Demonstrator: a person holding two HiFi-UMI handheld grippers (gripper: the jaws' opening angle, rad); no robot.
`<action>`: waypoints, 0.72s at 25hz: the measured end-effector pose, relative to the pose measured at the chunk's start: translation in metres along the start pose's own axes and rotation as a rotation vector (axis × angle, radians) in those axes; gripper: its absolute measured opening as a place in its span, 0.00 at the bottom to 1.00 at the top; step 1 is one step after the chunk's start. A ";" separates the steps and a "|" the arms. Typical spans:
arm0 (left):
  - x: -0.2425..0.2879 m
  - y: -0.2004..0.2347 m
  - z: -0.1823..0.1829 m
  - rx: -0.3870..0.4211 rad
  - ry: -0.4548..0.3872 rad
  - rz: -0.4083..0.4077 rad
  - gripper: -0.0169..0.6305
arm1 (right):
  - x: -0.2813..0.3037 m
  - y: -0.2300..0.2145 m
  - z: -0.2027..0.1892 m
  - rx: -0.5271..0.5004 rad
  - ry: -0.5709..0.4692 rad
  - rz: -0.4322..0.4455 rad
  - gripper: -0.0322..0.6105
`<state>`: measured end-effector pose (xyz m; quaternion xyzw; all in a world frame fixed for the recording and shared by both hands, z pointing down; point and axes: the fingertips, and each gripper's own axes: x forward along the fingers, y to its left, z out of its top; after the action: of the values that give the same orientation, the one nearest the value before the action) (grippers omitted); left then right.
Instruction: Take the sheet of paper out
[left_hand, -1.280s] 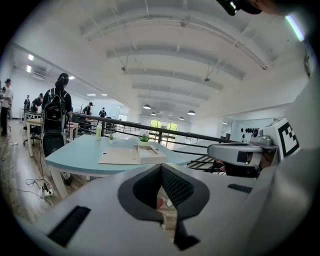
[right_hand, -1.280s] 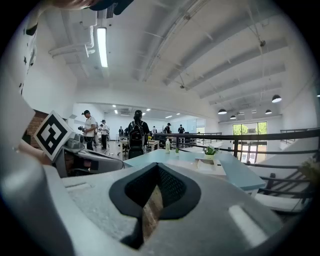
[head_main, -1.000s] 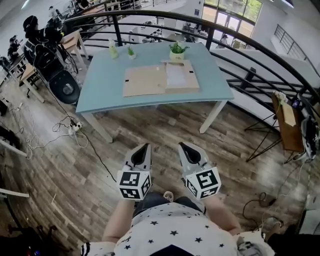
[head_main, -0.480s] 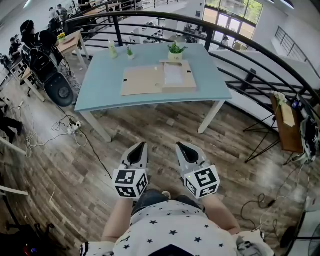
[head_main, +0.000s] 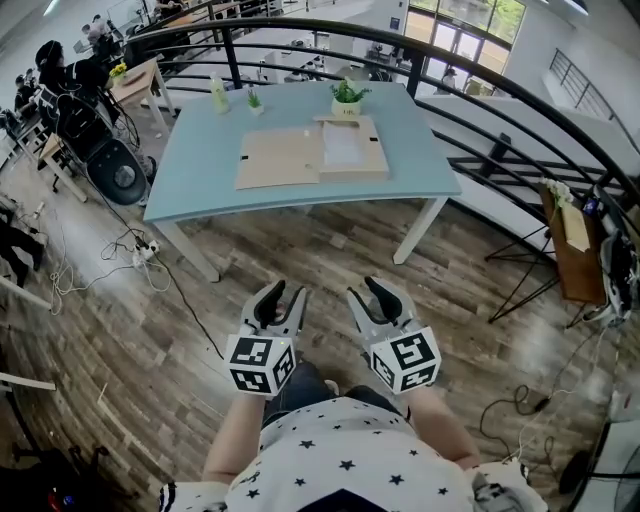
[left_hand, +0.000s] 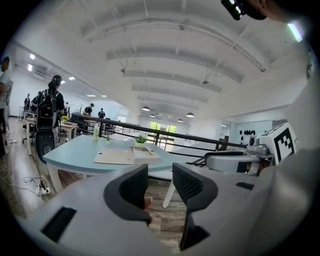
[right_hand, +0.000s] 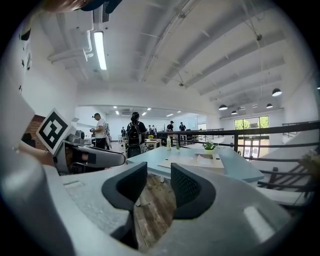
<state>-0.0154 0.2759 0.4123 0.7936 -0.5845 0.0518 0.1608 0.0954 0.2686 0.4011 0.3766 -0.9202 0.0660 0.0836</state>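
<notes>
Fingers of our left gripper (head_main: 278, 297) and right gripper (head_main: 372, 292) are opening, empty; we should approach the paper (head_main: 342, 146), upper centre, squarely.

The head camera looks steeply down from above the person, with the left gripper (head_main: 282, 296) and right gripper (head_main: 366, 291) close beneath it and the blue table (head_main: 200, 170) well ahead of them. Each gripper camera rides low behind its own opening, empty jaws, facing almost level toward that same distant table, the other gripper showing alongside.
</notes>
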 end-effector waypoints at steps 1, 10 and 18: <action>0.001 -0.001 0.000 0.003 0.001 -0.001 0.26 | 0.000 0.000 0.000 0.001 0.003 0.002 0.27; 0.015 0.008 0.004 0.027 -0.006 0.008 0.31 | 0.017 -0.009 -0.003 0.010 0.004 0.013 0.39; 0.051 0.027 0.014 0.013 -0.035 0.011 0.31 | 0.051 -0.033 0.001 0.003 -0.005 0.016 0.39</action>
<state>-0.0267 0.2179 0.4187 0.7922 -0.5913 0.0424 0.1449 0.0823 0.2102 0.4126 0.3693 -0.9234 0.0670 0.0802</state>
